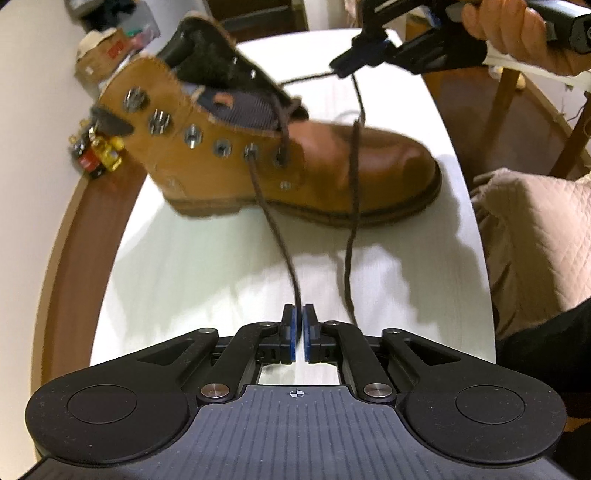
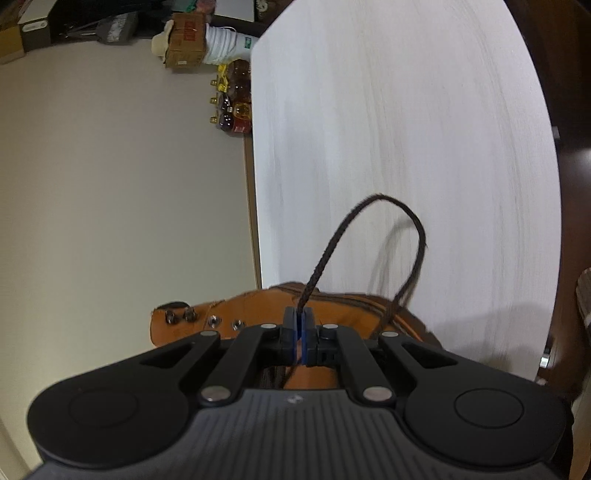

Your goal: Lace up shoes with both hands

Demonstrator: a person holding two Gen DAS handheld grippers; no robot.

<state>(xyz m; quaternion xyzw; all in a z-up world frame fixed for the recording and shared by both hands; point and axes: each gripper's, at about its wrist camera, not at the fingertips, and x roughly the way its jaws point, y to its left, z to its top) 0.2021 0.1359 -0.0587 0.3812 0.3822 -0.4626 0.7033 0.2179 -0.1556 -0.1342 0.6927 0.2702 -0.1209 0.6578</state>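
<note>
White wood-grain tabletop [image 2: 406, 129] with a brown wooden edge [image 1: 70, 236]. Beyond it, a plain beige floor [image 2: 122, 184] carries a cardboard box [image 2: 186, 40], a white bag [image 2: 225, 46] and a cluster of bottles [image 2: 234, 107] beside the table. A quilted beige cushion [image 1: 535, 243] and wooden chair legs [image 1: 498, 99] flank the far side.

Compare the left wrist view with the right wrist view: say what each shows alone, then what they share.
Left wrist view only: the boot's toe, a quilted cushion, and the person's hand holding the right gripper.
Right wrist view only: the lace end pinched in that gripper's jaws, looping upward.
Both: the brown boot, its dark lace, the white table, bottles on the floor.
</note>
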